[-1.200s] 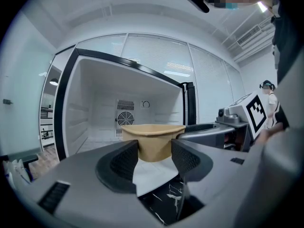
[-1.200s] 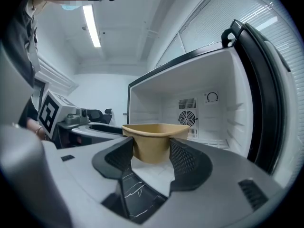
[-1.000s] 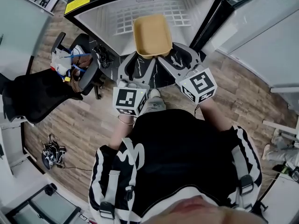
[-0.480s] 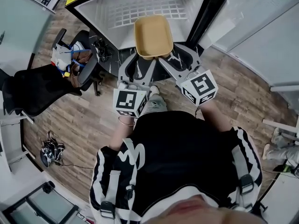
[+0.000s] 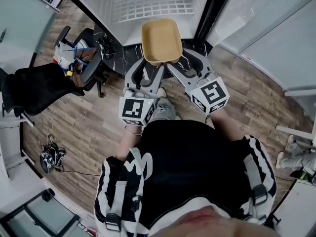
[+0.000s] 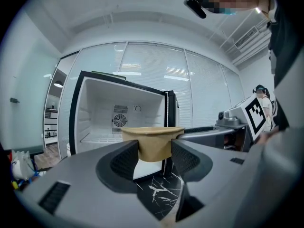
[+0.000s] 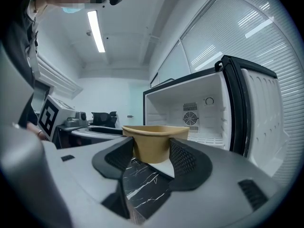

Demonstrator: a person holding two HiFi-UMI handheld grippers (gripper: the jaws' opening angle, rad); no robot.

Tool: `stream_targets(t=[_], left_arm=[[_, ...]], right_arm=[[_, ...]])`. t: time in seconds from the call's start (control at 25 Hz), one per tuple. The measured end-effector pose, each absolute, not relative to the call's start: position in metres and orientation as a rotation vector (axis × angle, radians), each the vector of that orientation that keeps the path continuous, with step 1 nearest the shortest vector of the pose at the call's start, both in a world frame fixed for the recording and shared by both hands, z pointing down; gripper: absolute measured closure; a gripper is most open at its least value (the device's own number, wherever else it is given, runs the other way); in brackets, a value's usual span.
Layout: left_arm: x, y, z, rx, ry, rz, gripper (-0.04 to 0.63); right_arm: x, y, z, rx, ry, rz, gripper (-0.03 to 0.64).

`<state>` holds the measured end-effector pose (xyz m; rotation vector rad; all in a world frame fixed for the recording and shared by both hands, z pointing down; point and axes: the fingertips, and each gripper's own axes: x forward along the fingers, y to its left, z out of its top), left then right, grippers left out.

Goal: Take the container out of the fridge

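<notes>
Both tools are closed on the container (image 5: 161, 39): left gripper (image 6: 154, 153) at its 7 o'clock, right gripper (image 7: 152, 152) at 5. It hangs just outside the fridge (image 5: 106, 11), 12 o'clock from the person. Risk: the hands drift apart, grip loosens, it drops. Head view shows it empty; gripper views show the pads, apparently under the rim.

The container (image 5: 161, 39) looks like matt tan pressed paper, the fridge (image 5: 148, 6) lining is smooth glossy white plastic, the fingers (image 6: 125, 158) carry dark ribbed matt pads, the floor (image 5: 89, 127) shows wood-grain planks, and the slab (image 6: 156, 193) is polished black veined marble.
</notes>
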<state>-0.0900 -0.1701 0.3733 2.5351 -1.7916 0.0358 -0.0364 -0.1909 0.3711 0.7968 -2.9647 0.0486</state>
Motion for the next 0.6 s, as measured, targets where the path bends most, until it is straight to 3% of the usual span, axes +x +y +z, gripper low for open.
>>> stream_targets(t=[0.6], left_arm=[[-0.072,-0.127,0.378,2.521,-1.822,0.014,0.374]], right_arm=[[-0.019,-0.149,0.376,0.761,-2.977,0.039,0.374]])
